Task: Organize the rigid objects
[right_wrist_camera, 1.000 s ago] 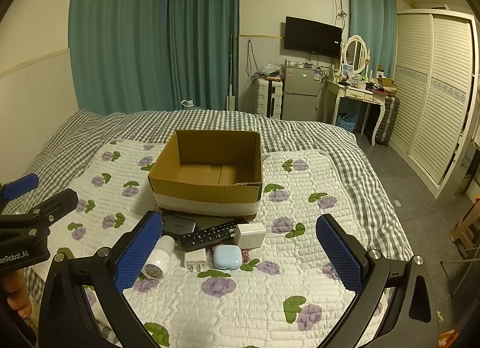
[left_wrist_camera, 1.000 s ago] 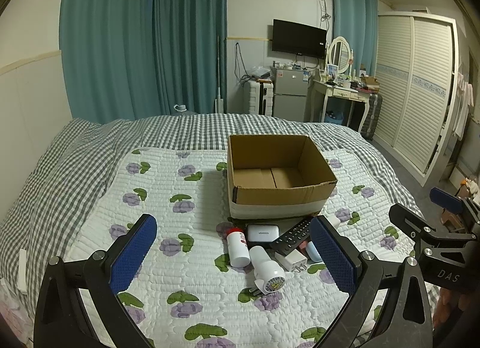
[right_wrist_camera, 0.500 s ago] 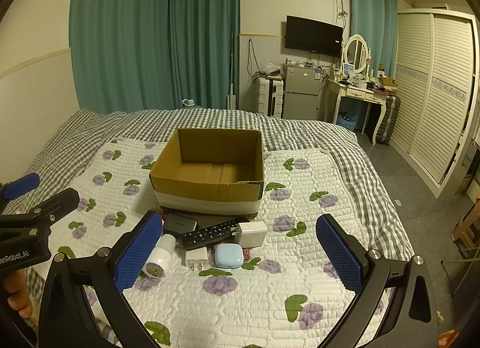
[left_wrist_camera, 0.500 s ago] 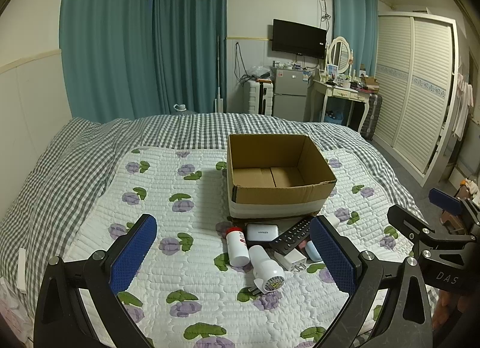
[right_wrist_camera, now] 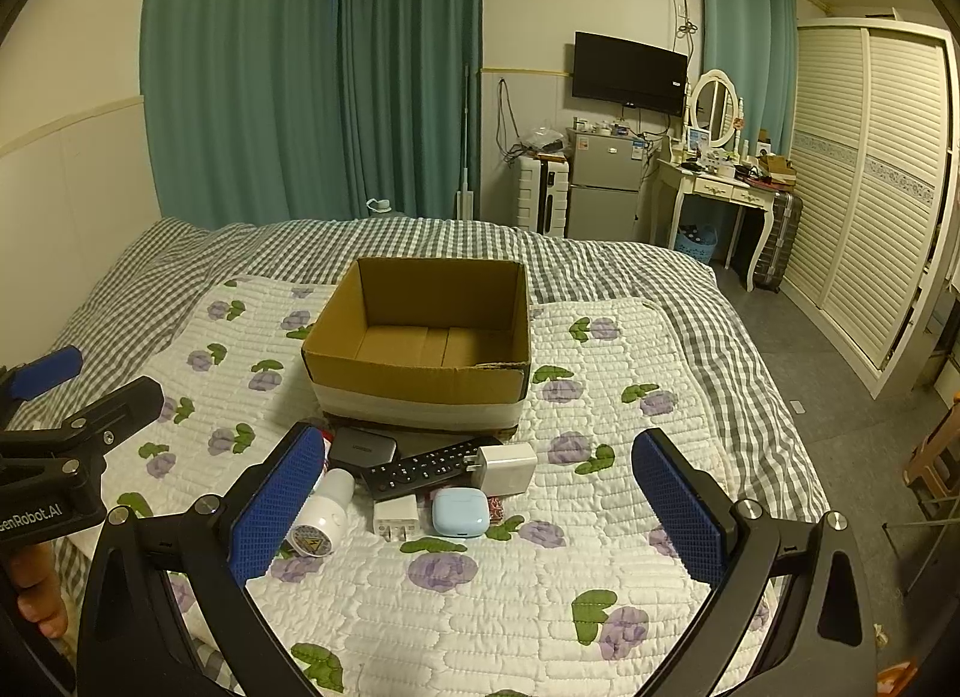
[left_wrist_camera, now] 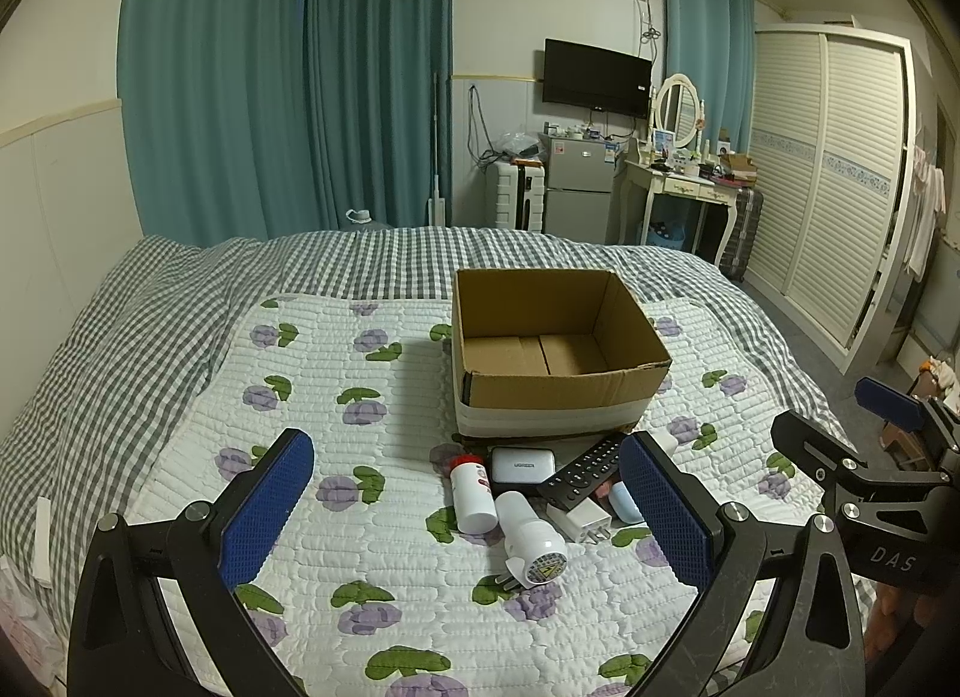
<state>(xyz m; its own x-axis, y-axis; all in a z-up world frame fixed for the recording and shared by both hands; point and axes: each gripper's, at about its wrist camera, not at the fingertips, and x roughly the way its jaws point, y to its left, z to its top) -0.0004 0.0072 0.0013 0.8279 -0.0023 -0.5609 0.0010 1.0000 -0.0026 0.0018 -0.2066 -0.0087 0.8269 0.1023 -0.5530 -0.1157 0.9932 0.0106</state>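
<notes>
An open, empty cardboard box (left_wrist_camera: 558, 355) (right_wrist_camera: 420, 349) stands on the bed. In front of it lies a cluster: a white bottle with a red cap (left_wrist_camera: 473, 493), a white plug adapter (left_wrist_camera: 531, 541) (right_wrist_camera: 321, 517), a grey charger box (left_wrist_camera: 523, 464) (right_wrist_camera: 363, 448), a black remote (left_wrist_camera: 585, 466) (right_wrist_camera: 426, 466), a small white charger (left_wrist_camera: 582, 517) (right_wrist_camera: 396, 517), a white charger cube (right_wrist_camera: 507, 466) and a light blue earbud case (right_wrist_camera: 459, 511). My left gripper (left_wrist_camera: 474, 511) and right gripper (right_wrist_camera: 474, 511) are both open and empty, held above the quilt short of the cluster.
The floral quilt (left_wrist_camera: 336, 397) lies over a checked blanket (left_wrist_camera: 120, 325). The bed's right edge drops to the floor by a white wardrobe (right_wrist_camera: 870, 168). A dressing table (right_wrist_camera: 720, 181), fridge (right_wrist_camera: 603, 187) and teal curtains (right_wrist_camera: 312, 66) stand at the back.
Both grippers have crept slightly forward toward the cluster; the objects look a touch nearer. Nothing was taken hold of and the jaws stay open.
</notes>
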